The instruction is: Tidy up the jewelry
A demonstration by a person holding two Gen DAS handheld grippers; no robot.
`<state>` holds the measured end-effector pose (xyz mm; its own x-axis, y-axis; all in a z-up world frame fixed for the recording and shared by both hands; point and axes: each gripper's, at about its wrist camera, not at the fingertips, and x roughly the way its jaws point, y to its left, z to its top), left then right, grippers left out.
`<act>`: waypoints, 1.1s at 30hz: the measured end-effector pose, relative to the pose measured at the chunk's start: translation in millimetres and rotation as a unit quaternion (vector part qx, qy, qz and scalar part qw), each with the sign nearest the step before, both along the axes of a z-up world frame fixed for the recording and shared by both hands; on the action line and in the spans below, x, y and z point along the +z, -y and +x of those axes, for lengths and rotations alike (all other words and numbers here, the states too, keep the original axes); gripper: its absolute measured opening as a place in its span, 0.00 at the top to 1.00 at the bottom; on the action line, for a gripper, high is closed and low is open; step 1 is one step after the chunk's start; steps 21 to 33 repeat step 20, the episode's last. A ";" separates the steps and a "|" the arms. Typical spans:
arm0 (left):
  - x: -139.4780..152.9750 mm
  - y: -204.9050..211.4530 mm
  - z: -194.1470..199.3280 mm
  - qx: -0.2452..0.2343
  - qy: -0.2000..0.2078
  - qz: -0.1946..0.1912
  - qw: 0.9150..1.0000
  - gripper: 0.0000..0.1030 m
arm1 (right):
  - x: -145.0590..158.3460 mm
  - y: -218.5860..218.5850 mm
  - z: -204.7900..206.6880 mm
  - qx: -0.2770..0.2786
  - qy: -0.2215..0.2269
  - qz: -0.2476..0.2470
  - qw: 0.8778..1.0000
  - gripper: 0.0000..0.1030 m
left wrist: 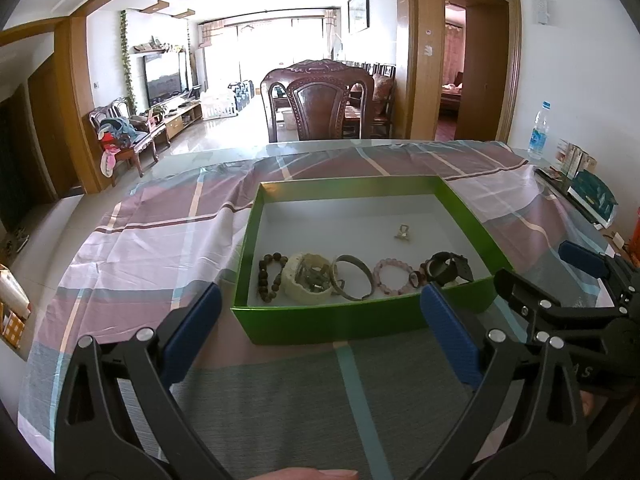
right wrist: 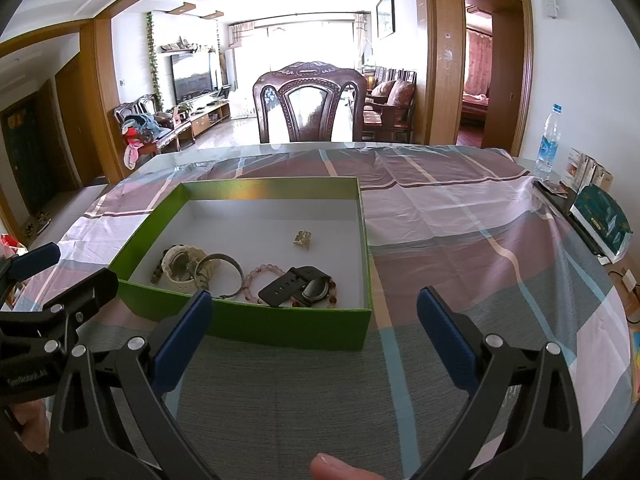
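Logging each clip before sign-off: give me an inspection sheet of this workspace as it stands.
Surface: table under a plaid cloth, lying mostly flat with some creases.
Job's things: green box open; along its near wall lie a dark bead bracelet, cream watch, metal bangle, pink bead bracelet and black watch; a small gold piece sits apart, farther back.
Clutter: water bottle, small cartons and a teal packet at the right edge.
Grippers: left claw open, holding nothing; right claw open, holding nothing; both short of the box.
Cables: nothing seen.
Surroundings: carved wooden chair behind the table, living room beyond.
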<state>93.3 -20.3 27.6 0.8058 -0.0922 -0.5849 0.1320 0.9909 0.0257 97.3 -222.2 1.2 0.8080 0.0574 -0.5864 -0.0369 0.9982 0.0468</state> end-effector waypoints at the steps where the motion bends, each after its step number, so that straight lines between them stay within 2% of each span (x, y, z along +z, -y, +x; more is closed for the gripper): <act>1: -0.2 0.1 -0.1 0.000 0.000 0.000 1.000 0.04 | 0.1 0.1 -0.1 0.000 0.000 0.000 1.000 0.03; 14: -1.9 2.6 0.6 -0.001 -0.009 -0.001 1.000 0.04 | -1.7 1.8 0.0 0.003 -0.007 0.004 1.000 0.03; 17: -3.1 -1.7 0.6 0.002 -0.031 0.009 0.999 0.04 | -14.0 5.9 -0.2 0.013 -0.048 0.005 0.999 0.03; 20: -16.5 -11.6 -4.9 0.016 -0.060 0.028 0.998 0.04 | -45.7 3.9 -9.9 0.051 -0.126 -0.006 0.991 0.03; 33: -16.5 -11.6 -4.9 0.016 -0.060 0.028 0.998 0.04 | -45.7 3.9 -9.9 0.051 -0.126 -0.006 0.991 0.03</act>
